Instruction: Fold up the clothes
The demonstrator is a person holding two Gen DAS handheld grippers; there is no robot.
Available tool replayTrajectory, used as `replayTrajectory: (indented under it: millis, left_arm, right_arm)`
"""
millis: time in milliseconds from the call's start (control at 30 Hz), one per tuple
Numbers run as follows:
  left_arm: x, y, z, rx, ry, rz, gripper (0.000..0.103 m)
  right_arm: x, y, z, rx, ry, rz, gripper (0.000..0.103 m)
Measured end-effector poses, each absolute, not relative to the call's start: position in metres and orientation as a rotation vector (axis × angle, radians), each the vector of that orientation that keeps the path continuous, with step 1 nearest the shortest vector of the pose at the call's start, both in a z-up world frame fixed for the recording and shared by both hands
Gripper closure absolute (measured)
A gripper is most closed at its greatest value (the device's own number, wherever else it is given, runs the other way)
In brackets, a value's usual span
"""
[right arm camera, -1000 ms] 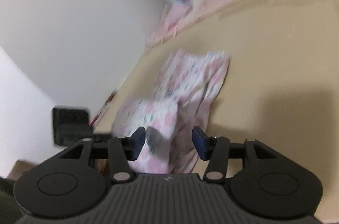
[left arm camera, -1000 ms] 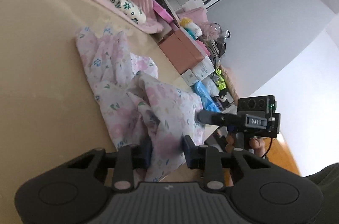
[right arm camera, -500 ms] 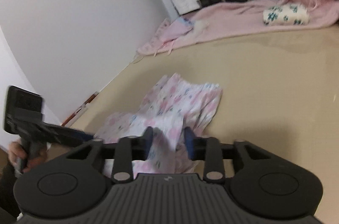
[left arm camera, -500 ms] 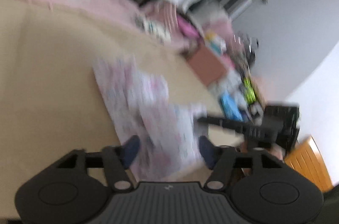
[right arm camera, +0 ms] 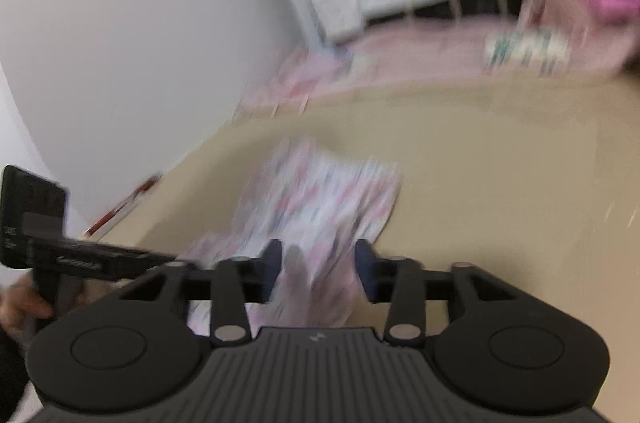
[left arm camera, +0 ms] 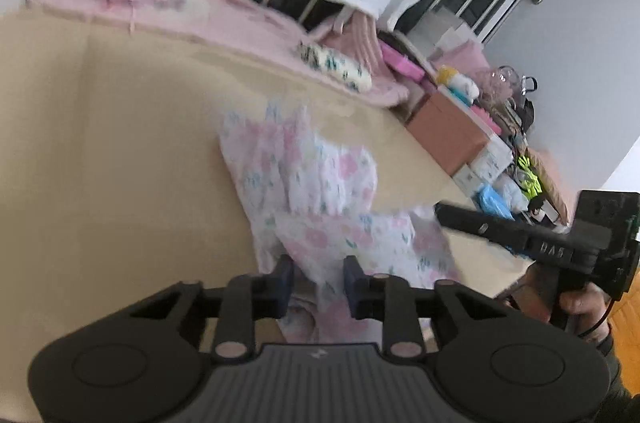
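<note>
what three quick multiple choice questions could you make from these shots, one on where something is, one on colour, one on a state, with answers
1. Where does the floral garment lie?
A. on the tan surface
B. on the brown box
C. over the metal railing

2. What colour is the blanket along the far edge of the surface?
A. green
B. pink
C. black

3. How does the left gripper stand to the garment?
A. shut flat with nothing between the fingers
B. far off, above bare surface
C. fingers apart with a bunched fold of cloth between them

Answers:
1. A, the garment is spread across the tan surface, apart from the brown box at the side.
2. B, the blanket by the bed rails is pale pink.
3. C, the left wrist view shows both fingers with a gap and floral cloth in it; whether they pinch it cannot be told.
</note>
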State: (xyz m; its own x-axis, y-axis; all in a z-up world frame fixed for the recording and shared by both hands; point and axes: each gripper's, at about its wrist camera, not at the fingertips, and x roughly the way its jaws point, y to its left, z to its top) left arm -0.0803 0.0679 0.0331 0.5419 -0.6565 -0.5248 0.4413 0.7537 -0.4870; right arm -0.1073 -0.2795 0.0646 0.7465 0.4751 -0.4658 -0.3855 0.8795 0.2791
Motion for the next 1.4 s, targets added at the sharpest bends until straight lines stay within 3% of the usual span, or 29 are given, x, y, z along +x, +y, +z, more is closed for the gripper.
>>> replayTrajectory:
  millis: [33, 100, 133, 167, 267, 367, 467, 1033, 1200, 1300, 1367, 1400]
  left_arm:
    - [-0.083, 0.067, 0.042, -0.310, 0.728, -0.658, 0.076]
    - [-0.094, 0.060, 0.066, -0.274, 0.646, -0.670, 0.073]
    - [-0.100, 0.054, 0.078, -0.242, 0.594, -0.680, 0.068]
    - [-0.107, 0.043, 0.087, -0.193, 0.542, -0.681, 0.061]
    - [-0.107, 0.018, 0.075, -0.078, 0.541, -0.632, 0.059]
    - [-0.103, -0.003, 0.054, 0.023, 0.572, -0.573, 0.075]
    - [-0.099, -0.020, 0.034, 0.103, 0.600, -0.519, 0.075]
    - [-0.086, 0.013, 0.017, -0.086, 0.613, -0.520, 0.070]
    - [-0.087, 0.022, 0.020, -0.107, 0.615, -0.491, 0.069]
    - [-0.092, 0.038, 0.039, -0.124, 0.603, -0.464, 0.067]
    - [-0.098, 0.048, 0.056, -0.119, 0.566, -0.537, 0.059]
    - [-0.102, 0.047, 0.058, -0.091, 0.553, -0.617, 0.056]
  right_arm:
    - [-0.114, -0.279, 0.071, 0.142, 0.501, 0.458, 0.063]
    - [-0.126, -0.273, 0.077, 0.104, 0.404, 0.447, 0.084]
    - [-0.127, -0.268, 0.073, 0.100, 0.405, 0.450, 0.094]
    - [-0.129, -0.263, 0.069, 0.095, 0.406, 0.452, 0.095]
    - [-0.132, -0.248, 0.057, 0.081, 0.410, 0.459, 0.097]
    - [-0.135, -0.233, 0.046, 0.068, 0.414, 0.466, 0.097]
    - [-0.138, -0.218, 0.034, 0.054, 0.417, 0.474, 0.097]
    - [-0.135, -0.247, 0.012, 0.189, 0.367, 0.396, 0.095]
    - [-0.113, -0.245, 0.002, 0.195, 0.495, 0.358, 0.095]
    - [-0.127, -0.250, 0.019, 0.127, 0.422, 0.373, 0.080]
    - [-0.147, -0.248, 0.035, -0.016, 0.333, 0.477, 0.053]
    - [-0.157, -0.247, 0.041, -0.105, 0.309, 0.559, 0.049]
